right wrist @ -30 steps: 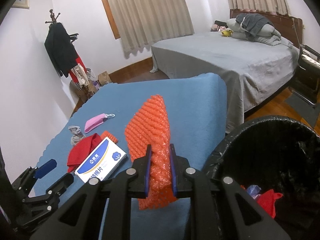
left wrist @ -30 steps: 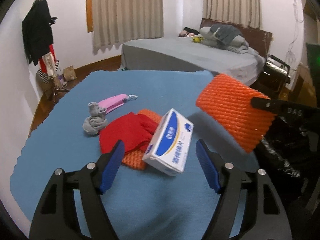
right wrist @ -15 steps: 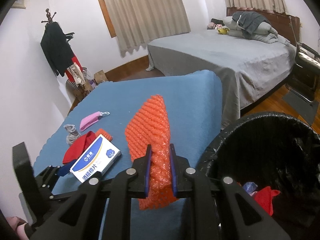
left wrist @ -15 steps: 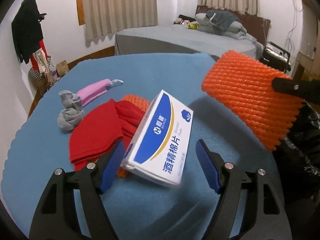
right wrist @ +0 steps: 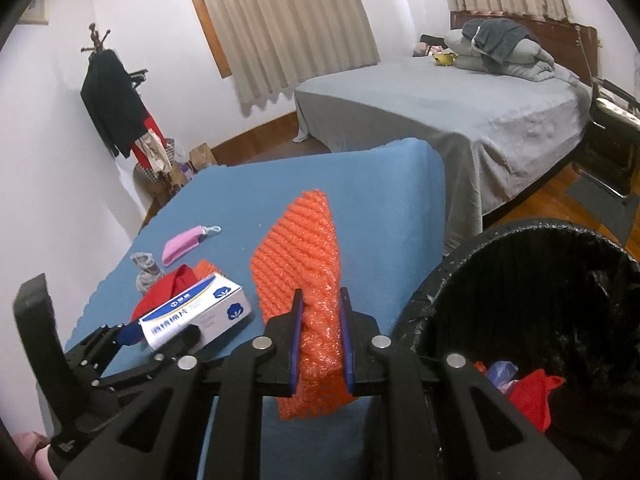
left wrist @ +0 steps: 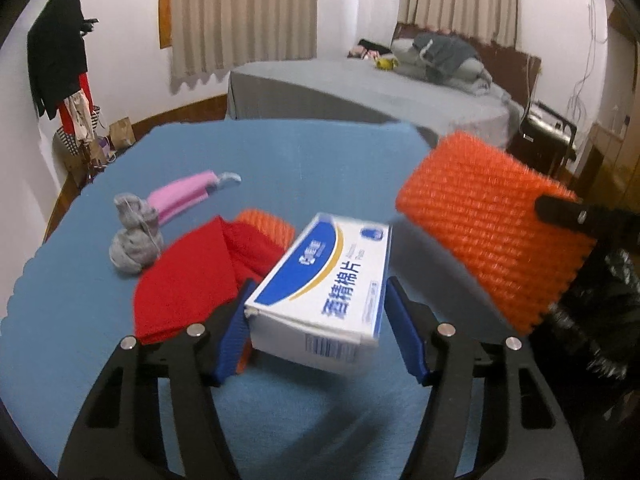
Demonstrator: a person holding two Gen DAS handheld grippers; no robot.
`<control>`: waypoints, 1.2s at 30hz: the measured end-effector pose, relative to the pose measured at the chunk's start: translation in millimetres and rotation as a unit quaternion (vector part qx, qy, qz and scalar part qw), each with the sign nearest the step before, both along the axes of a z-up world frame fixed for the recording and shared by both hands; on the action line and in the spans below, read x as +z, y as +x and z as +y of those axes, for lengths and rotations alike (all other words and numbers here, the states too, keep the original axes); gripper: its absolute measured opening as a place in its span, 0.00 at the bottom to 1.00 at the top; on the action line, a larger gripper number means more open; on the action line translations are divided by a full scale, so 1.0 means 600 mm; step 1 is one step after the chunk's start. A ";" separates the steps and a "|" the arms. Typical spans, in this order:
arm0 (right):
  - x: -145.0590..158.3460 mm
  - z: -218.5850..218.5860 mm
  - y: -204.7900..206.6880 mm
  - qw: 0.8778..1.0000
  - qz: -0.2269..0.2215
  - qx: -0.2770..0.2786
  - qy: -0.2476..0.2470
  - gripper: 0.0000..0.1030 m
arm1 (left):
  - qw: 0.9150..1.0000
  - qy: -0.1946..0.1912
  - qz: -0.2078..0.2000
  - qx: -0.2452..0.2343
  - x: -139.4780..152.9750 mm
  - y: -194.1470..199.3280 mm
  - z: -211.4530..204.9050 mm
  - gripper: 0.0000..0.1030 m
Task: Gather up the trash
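My right gripper (right wrist: 321, 322) is shut on an orange foam net (right wrist: 304, 256) and holds it above the blue table's right edge, beside the black-lined trash bin (right wrist: 452, 276). The net also shows in the left wrist view (left wrist: 492, 220). My left gripper (left wrist: 316, 320) has its jaws around a white and blue box (left wrist: 328, 280), the blue pads against its sides; the box looks lifted and tilted. The box also shows in the right wrist view (right wrist: 196, 312).
On the blue table (left wrist: 280, 160) lie a red cloth (left wrist: 192, 280), another orange net (left wrist: 264, 224), a grey sock bundle (left wrist: 134, 240) and a pink mask (left wrist: 184, 196). The bin holds red and blue scraps (right wrist: 528, 392). A bed (right wrist: 460, 108) stands behind.
My left gripper moved forward onto the box and closed its jaws against it. My right gripper kept the orange net and shifted slightly beside the bin.
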State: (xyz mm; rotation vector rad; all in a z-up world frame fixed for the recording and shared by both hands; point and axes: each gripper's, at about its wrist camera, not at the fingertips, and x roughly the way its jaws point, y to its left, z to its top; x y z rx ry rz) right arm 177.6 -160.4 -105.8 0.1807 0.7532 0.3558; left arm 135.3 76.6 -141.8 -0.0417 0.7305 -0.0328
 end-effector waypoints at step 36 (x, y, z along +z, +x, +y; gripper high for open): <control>0.066 -0.238 -0.092 0.985 -0.041 -0.164 -0.032 0.15 | 0.984 -0.047 -0.098 -0.138 0.149 -0.004 -0.240 0.59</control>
